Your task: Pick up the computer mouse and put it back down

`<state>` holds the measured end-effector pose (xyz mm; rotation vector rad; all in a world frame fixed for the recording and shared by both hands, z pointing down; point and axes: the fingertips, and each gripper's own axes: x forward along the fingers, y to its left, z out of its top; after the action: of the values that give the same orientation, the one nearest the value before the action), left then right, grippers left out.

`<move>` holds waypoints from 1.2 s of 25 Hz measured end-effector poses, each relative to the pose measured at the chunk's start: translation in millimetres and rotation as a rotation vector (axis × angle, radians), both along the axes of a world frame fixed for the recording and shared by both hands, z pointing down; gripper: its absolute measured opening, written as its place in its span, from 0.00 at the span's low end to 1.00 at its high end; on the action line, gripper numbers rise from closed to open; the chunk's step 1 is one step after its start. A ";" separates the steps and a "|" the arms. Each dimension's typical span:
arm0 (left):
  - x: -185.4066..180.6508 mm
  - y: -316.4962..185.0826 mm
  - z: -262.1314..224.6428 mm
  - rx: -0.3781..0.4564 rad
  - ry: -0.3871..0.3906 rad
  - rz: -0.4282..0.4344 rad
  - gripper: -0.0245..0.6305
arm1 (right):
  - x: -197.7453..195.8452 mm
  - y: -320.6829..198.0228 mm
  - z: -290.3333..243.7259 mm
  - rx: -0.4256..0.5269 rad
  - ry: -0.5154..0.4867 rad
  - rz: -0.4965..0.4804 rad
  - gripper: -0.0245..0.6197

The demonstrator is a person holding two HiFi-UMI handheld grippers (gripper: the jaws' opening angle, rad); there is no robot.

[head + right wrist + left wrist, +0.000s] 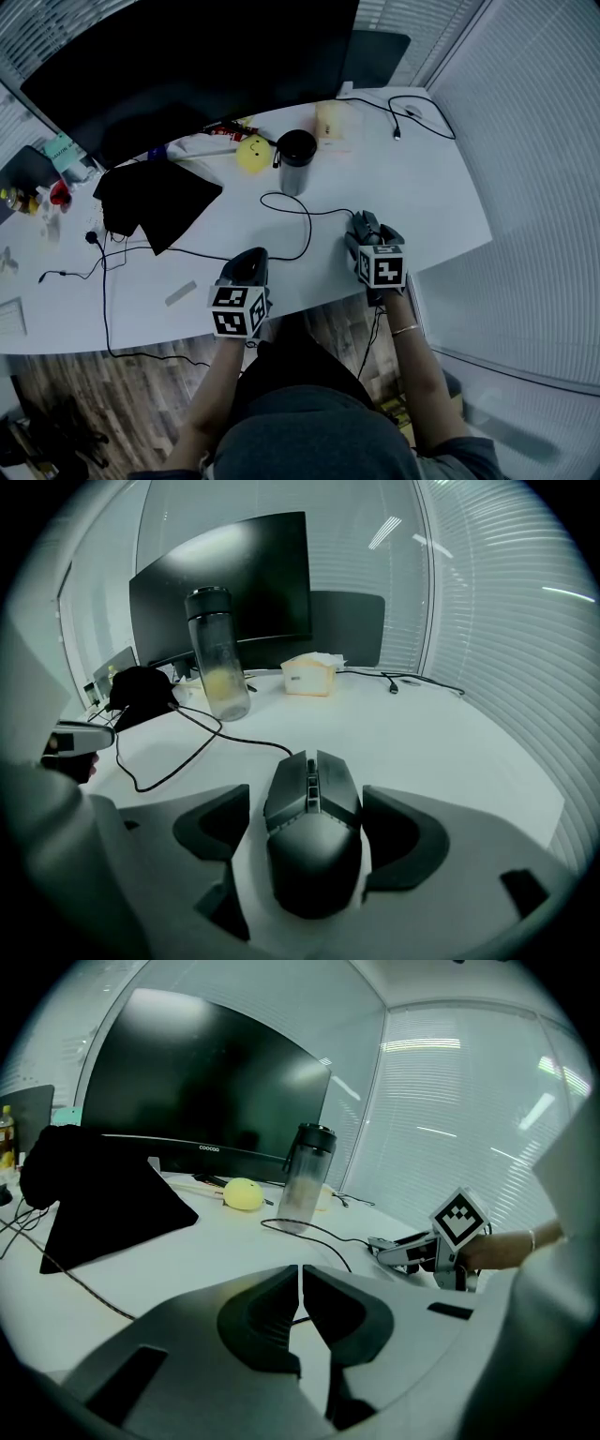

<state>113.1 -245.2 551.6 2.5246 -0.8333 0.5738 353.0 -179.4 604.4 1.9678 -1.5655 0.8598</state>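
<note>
A dark wired computer mouse (312,836) lies flat on the white desk (427,187) near its front edge. My right gripper (309,803) stands open around it, one jaw on each side, with a thin strip of desk showing between each pad and the mouse. In the head view the mouse (365,225) peeks out ahead of that right gripper (366,239). My left gripper (251,264) rests to the left at the desk's front edge. In its own view the left gripper (301,1288) is shut, its jaws together on nothing. The mouse cable (302,214) loops away to the left.
A dark-lidded bottle (296,161) stands behind the mouse, with a yellow ball (253,154) beside it. A big monitor (187,66) spans the back. A black cloth (155,199) lies at the left, a tissue box (333,120) at the back, cables at the far right.
</note>
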 end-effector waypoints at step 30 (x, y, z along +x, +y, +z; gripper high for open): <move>-32.4 44.2 -14.1 0.033 0.032 0.039 0.08 | -93.0 49.4 -89.1 0.318 -0.010 -0.005 0.39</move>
<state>80.6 -201.0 537.5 2.5780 -0.7899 0.5343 260.1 -130.1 515.4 2.1754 -1.8029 0.6506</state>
